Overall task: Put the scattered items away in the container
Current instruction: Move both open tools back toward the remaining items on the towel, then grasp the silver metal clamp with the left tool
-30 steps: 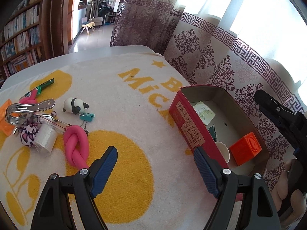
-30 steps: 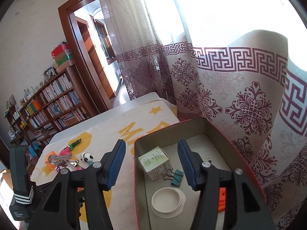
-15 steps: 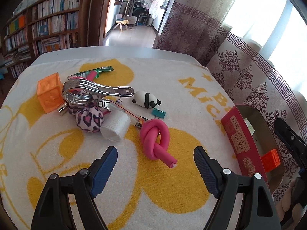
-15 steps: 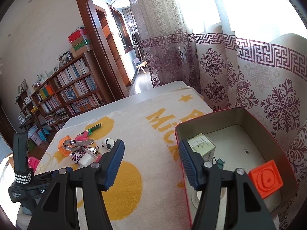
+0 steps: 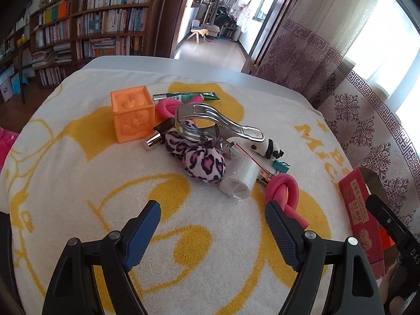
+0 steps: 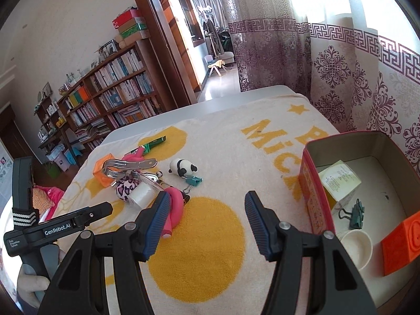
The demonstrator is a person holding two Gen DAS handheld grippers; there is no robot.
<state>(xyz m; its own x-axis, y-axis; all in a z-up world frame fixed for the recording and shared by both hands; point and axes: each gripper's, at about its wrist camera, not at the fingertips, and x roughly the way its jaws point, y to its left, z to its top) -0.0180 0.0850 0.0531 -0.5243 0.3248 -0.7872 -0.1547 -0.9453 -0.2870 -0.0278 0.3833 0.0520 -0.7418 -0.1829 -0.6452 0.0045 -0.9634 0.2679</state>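
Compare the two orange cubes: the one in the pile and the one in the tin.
The pile cube is pale orange and stands on the towel; the tin cube is deeper red-orange and lies inside the red tin. The pile cube touches other clutter. Both have embossed faces.

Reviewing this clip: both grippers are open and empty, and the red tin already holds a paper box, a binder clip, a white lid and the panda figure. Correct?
Not quite. The panda figure lies on the towel, not in the red tin, as the right wrist view shows. The tin's fourth item is an orange block. The rest stands.
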